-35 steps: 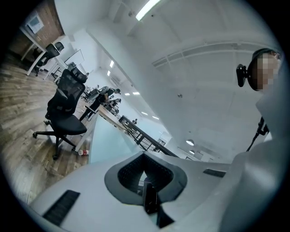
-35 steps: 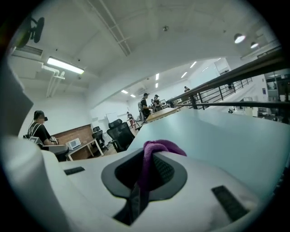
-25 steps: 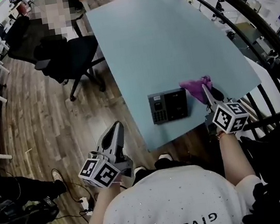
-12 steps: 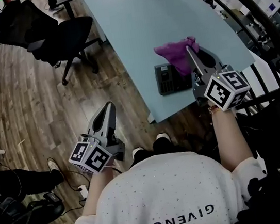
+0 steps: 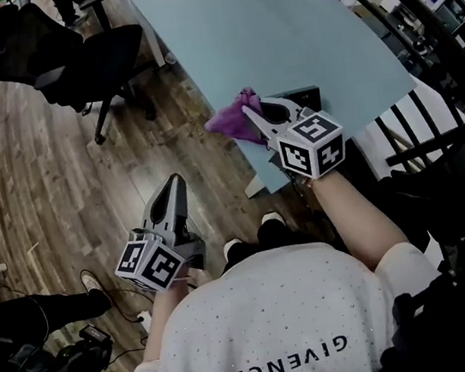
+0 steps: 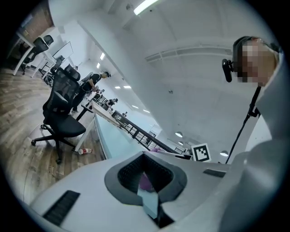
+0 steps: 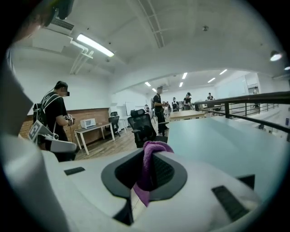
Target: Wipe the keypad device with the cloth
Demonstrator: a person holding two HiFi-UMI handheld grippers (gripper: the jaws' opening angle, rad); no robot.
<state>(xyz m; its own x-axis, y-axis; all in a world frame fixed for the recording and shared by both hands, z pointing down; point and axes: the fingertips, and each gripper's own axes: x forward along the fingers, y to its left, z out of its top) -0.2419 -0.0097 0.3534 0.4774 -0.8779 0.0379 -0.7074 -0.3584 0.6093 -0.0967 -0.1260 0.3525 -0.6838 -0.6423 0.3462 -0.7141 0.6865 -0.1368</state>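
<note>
The right hand-held gripper (image 5: 249, 114) was closed on a fold of the purple cloth (image 5: 231, 118). The rest bunched ahead of its tips, presumably as a wiping pad. The keypad device (image 5: 303, 93) lay just beside its right flank on the table (image 5: 278, 27), partly hidden; the cloth appeared clear of it. The left hand-held gripper (image 5: 174, 186) was closed and empty, held low beyond the table's edge, evidently idle.

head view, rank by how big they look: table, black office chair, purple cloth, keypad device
1. table
2. black office chair
3. purple cloth
4. keypad device, mostly hidden behind the right gripper, so the last two are unsure
</note>
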